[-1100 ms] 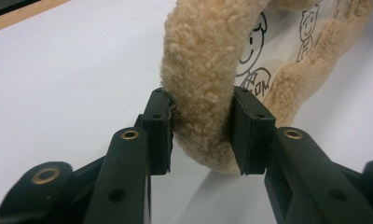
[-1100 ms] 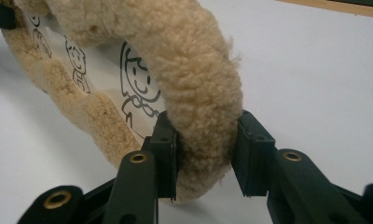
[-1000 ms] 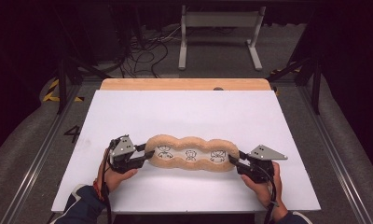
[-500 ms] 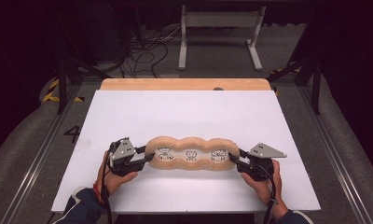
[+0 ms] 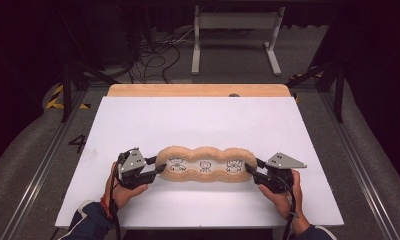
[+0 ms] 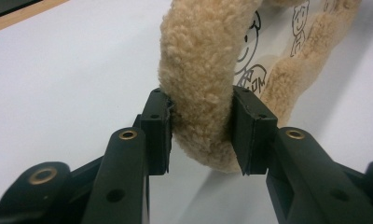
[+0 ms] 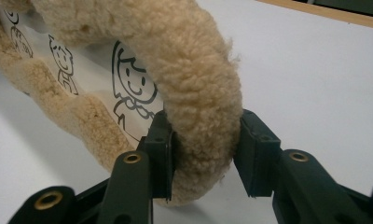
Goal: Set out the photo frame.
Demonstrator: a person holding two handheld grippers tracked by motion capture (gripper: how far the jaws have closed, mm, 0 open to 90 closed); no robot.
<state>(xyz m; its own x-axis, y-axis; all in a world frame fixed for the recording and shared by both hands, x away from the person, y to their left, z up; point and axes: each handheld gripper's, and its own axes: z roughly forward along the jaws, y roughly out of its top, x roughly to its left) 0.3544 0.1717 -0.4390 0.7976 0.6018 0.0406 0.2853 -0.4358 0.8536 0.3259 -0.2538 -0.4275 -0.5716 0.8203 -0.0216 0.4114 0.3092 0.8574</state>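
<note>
Fleece-edged mat (image 5: 205, 166), tan and three-lobed like a row of joined rings, lies on the near half of a white table (image 5: 203, 120), its long axis running left to right. The left gripper (image 5: 155, 167) holds the mat's left end and the right gripper (image 5: 250, 169) its right end, each in a person's hand at the table's near edge.

In the left gripper view the two black jaws stand part-way closed with their pads pressed into the plush rim. In the right gripper view the left pad presses the fleece, while the right pad sits at the pile with perhaps a sliver of gap; those jaws have just been opening a little, with the rim between them.

Judging by this, the mat has been laid out flat and the step in hand is the release (the right end first). The next move calls for widening both sets of jaws and drawing back level, so the fleece does not drag.

The white middle panel bears three black line drawings of cartoon children. One drawing carries small lettering, too small to read. No brand is visible.
</note>
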